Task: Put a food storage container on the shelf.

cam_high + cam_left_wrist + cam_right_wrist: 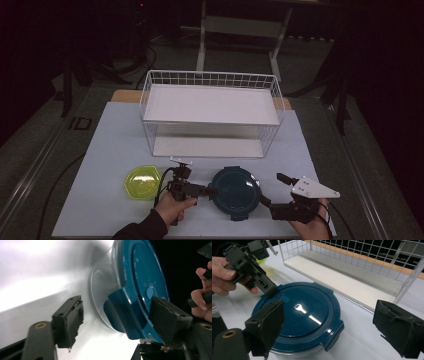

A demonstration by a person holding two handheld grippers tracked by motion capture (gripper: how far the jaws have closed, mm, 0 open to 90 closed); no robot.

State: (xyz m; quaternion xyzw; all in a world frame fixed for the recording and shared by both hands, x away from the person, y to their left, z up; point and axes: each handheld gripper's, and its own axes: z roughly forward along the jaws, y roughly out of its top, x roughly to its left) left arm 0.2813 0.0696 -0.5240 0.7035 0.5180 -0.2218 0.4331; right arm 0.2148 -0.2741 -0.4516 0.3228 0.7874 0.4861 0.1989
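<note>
The left hand (172, 206) reaches in from the table's near edge, pointing its left tool (212, 190) rightward at the round blue-lidded container (235, 192). The container sits flat on the table (110, 145), lid up, in front of the white wire rack (210, 112). The left tool's jaws stand apart astride a lid clip (125, 312), one pad touching it. The right tool (270, 190), held low, gapes wide beside the container's right edge, holding nothing.

The blue-lidded container (234, 192) sits hemmed in, with the left gripper (212, 190) against its left rim and the right gripper (272, 190) spread wide at its right. Behind it a bare strip of table (120, 130) runs to the wire rack (210, 112); the yellow bowl (142, 182) blocks the far left.
</note>
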